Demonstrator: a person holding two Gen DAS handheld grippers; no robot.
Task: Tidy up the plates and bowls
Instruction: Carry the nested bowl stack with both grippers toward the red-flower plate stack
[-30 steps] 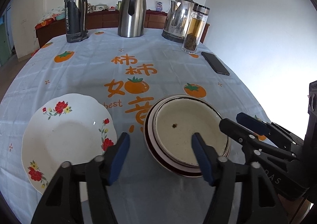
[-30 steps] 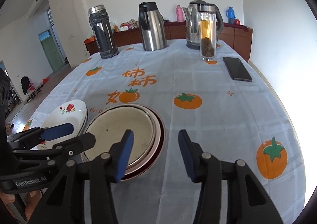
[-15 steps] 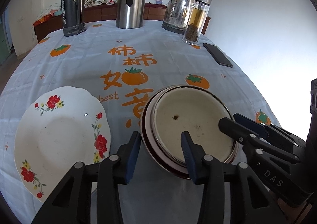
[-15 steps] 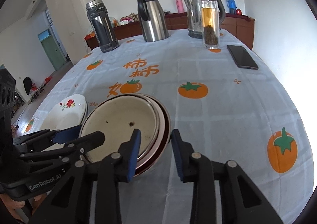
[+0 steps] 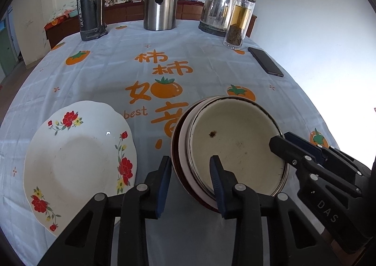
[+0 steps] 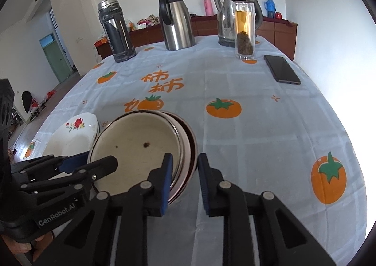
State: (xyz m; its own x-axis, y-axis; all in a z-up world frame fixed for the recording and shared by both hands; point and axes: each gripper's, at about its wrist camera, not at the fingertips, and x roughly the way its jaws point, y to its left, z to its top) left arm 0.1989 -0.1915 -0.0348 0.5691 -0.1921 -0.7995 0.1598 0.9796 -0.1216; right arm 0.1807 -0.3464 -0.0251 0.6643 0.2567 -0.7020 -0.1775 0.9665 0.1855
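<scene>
A stack of nested bowls (image 5: 237, 146), cream inside with dark red rims, stands tilted near the table's front edge; it also shows in the right wrist view (image 6: 138, 146). My left gripper (image 5: 190, 181) is shut on the stack's near left rim, one finger inside and one outside. My right gripper (image 6: 184, 179) is shut on the stack's right rim, also one finger inside and one outside. A white plate with red flowers (image 5: 77, 160) lies on the cloth to the left of the stack, and is partly seen in the right wrist view (image 6: 72, 134).
At the far edge stand a dark flask (image 5: 90, 2), a steel jug (image 5: 161, 0), an electric kettle (image 5: 217, 7) and a glass tea bottle (image 5: 239, 21). A black phone (image 5: 265, 61) lies at the right. The table's right edge is close to the bowls.
Both grippers have closed from open onto opposite rims of the bowl stack. The stack now sits tilted, its layers shifted apart.
</scene>
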